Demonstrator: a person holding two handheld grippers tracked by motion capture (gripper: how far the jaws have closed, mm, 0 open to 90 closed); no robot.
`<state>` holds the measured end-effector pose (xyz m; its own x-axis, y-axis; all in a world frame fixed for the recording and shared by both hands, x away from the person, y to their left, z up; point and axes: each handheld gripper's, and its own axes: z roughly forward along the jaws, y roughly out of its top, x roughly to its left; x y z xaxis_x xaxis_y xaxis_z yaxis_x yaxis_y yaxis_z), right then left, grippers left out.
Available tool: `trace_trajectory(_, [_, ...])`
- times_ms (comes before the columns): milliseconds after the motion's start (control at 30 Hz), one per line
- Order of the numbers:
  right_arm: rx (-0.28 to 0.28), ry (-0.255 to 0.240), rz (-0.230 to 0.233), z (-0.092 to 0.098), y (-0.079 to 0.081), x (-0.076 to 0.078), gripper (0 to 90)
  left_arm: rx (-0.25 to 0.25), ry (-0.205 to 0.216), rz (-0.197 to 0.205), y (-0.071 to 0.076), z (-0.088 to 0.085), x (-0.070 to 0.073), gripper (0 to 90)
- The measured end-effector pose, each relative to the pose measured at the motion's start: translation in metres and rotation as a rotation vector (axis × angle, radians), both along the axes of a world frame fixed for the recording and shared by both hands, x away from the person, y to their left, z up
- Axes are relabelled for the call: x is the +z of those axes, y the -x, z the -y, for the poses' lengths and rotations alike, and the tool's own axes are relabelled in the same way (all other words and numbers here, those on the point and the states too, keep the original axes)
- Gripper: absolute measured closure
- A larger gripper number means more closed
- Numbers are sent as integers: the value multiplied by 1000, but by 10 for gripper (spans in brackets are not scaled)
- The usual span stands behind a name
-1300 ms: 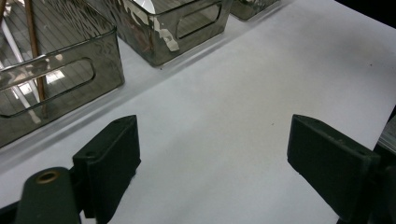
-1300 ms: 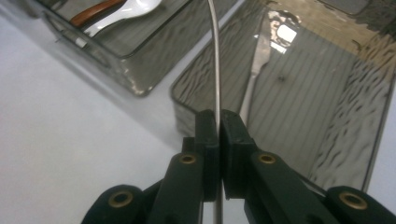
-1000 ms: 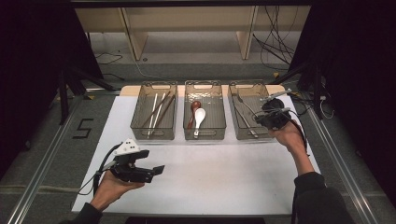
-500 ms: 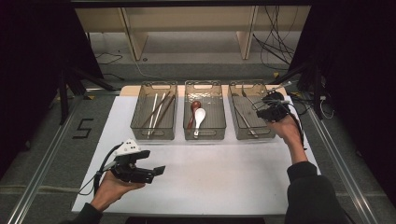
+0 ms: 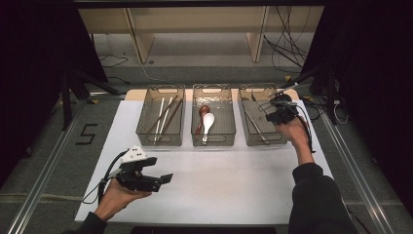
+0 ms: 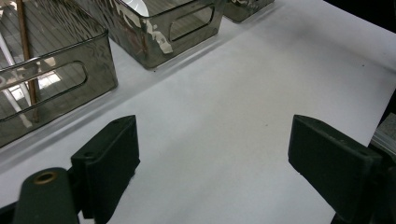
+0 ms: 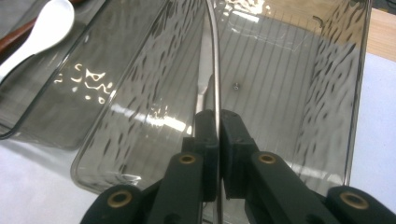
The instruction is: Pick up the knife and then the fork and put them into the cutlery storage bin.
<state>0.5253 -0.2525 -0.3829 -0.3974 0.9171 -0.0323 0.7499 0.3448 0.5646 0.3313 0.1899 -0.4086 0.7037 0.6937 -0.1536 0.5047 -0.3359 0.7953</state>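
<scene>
Three smoky bins are sitting in a row on my white mat (image 5: pixel 234 190). I'm holding my right gripper (image 7: pixel 218 122) over the right bin (image 5: pixel 280 139), its jaws pinching a thin metal utensil (image 7: pixel 215 60), probably a fork, whose far end is reaching into that bin. My left gripper (image 6: pixel 212 154) is gaping wide over bare mat, gripping nothing.

Dim dark surround, bright table centre; glare on bins; sharp.
</scene>
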Motion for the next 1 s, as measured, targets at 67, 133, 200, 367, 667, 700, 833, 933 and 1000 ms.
trace_trajectory(67, [-4, -2, -3, -1, -2, -1, 863, -2, -2, -2, 0, 0, 0, 156])
trace_trajectory(133, [8, -25, -8, -1, -3, -2, 785, -1, -2, -2, 0, 0, 0, 155])
trace_trajectory(200, [10, -40, 2, -1, -3, 0, 751, 0, -2, -2, 0, 0, 0, 155])
trace_trajectory(367, [30, -57, -2, -1, 1, 3, 683, 7, 6, 0, 0, -1, 0, 155])
trace_trajectory(667, [108, -85, 13, -8, 18, 14, 531, 21, 9, 8, -1, -2, 0, 153])
trace_trajectory(700, [115, -97, 19, -9, 21, 16, 513, 20, 8, 10, -1, -2, 0, 152])
trace_trajectory(833, [139, -159, 57, -14, 36, 22, 478, 19, 9, 13, -1, -2, 1, 153])
trace_trajectory(933, [158, -183, 91, -19, 52, 22, 441, 20, 10, 14, -1, -2, 0, 153])
trace_trajectory(1000, [167, -210, 102, -21, 62, 21, 424, 20, 10, 14, 0, -2, 1, 153])
